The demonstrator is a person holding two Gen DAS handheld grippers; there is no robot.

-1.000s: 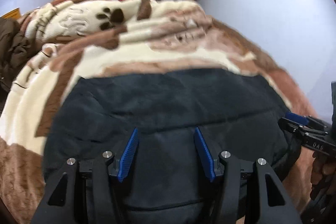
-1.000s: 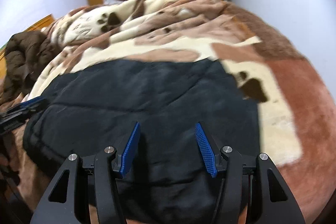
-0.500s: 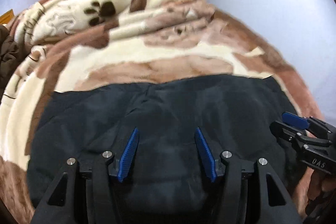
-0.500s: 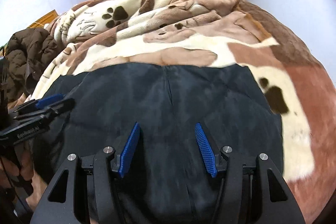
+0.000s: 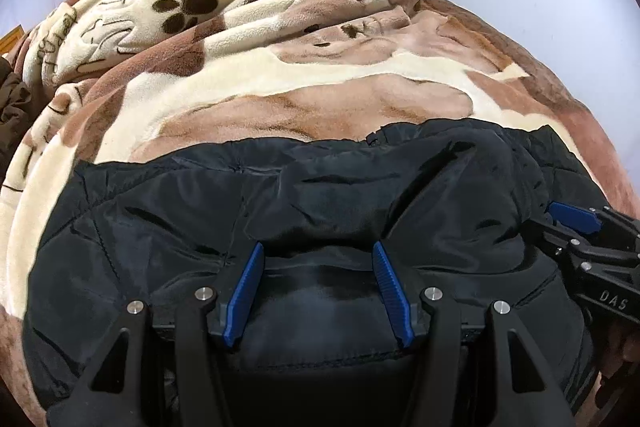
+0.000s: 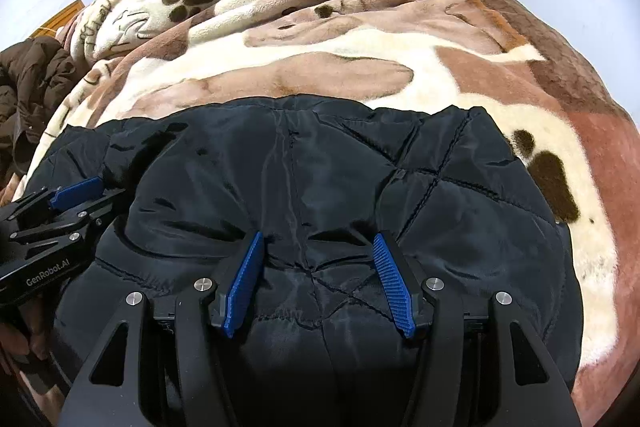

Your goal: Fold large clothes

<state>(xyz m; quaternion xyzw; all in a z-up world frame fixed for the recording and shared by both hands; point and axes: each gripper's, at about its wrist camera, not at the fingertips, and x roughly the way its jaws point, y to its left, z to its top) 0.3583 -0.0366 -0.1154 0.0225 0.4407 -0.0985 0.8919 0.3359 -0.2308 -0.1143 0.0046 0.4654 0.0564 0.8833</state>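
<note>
Black quilted jacket point(image 5: 168, 235) hides its own near hem beneath both grippers' point(image 5: 318, 255) point(image 6: 318, 247) wide, empty jaws.

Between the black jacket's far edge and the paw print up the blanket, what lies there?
Only blanket, cream and brown, nothing resting on it between the jacket and paw print; both wrist views show it.

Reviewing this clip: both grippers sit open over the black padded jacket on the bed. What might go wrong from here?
1. The black jacket is puffy and slick-looking; the open right gripper and left gripper may pinch only the top layer, so the fold could slip.
2. The plush blanket beneath is soft and rumpled; a deep grab might catch it too.
3. The grippers work close together and might collide.
</note>
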